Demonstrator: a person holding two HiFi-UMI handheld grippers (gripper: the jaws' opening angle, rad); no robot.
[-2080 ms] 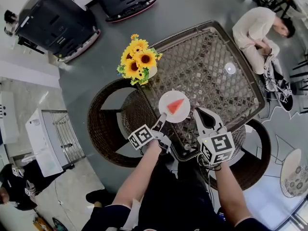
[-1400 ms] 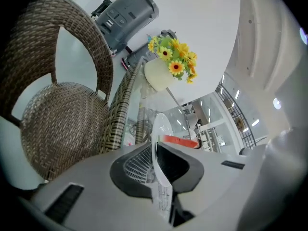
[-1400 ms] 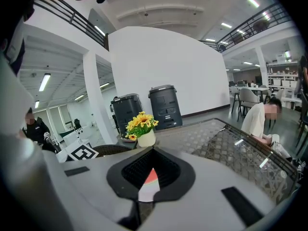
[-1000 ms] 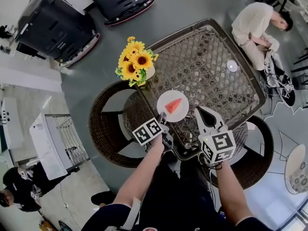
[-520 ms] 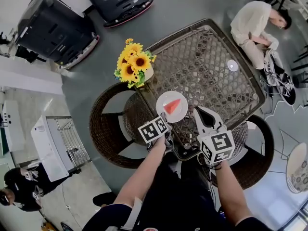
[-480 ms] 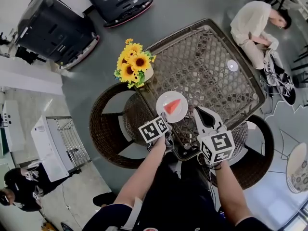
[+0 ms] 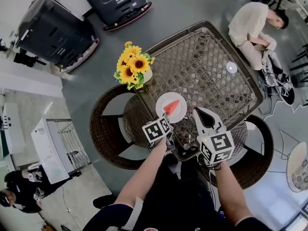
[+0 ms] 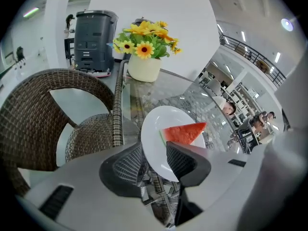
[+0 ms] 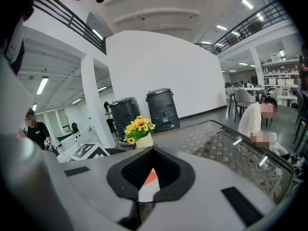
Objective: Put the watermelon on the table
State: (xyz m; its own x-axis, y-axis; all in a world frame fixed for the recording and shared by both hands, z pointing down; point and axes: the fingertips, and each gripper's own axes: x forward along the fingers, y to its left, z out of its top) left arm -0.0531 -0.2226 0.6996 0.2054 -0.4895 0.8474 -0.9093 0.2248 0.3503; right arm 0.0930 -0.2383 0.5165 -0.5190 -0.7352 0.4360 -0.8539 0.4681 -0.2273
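A red watermelon wedge (image 7: 173,106) lies on a white plate (image 7: 165,111) near the front edge of the glass-topped wicker table (image 7: 207,66). My left gripper (image 7: 166,121) is at the plate's near rim and its jaws are opening. In the left gripper view the plate (image 8: 159,129) with the wedge (image 8: 185,133) reaches between the spread pads (image 8: 126,165), which do not press on it. My right gripper (image 7: 196,111) rests to the right of the plate, shut and holding nothing. Through its closed jaws (image 9: 153,150) a sliver of plate and wedge shows.
A vase of sunflowers (image 7: 132,66) stands at the table's left corner. Wicker chairs sit at the left (image 7: 103,124) and the right (image 7: 255,162). A small round disc (image 7: 231,67) lies on the far side. A person sits beyond the table (image 7: 252,25). Dark bins (image 7: 53,28) stand behind.
The left gripper has rolled, its marker cube turning, and its jaws have spread apart at the plate's rim. The plate stays on the table. The right gripper has not moved.
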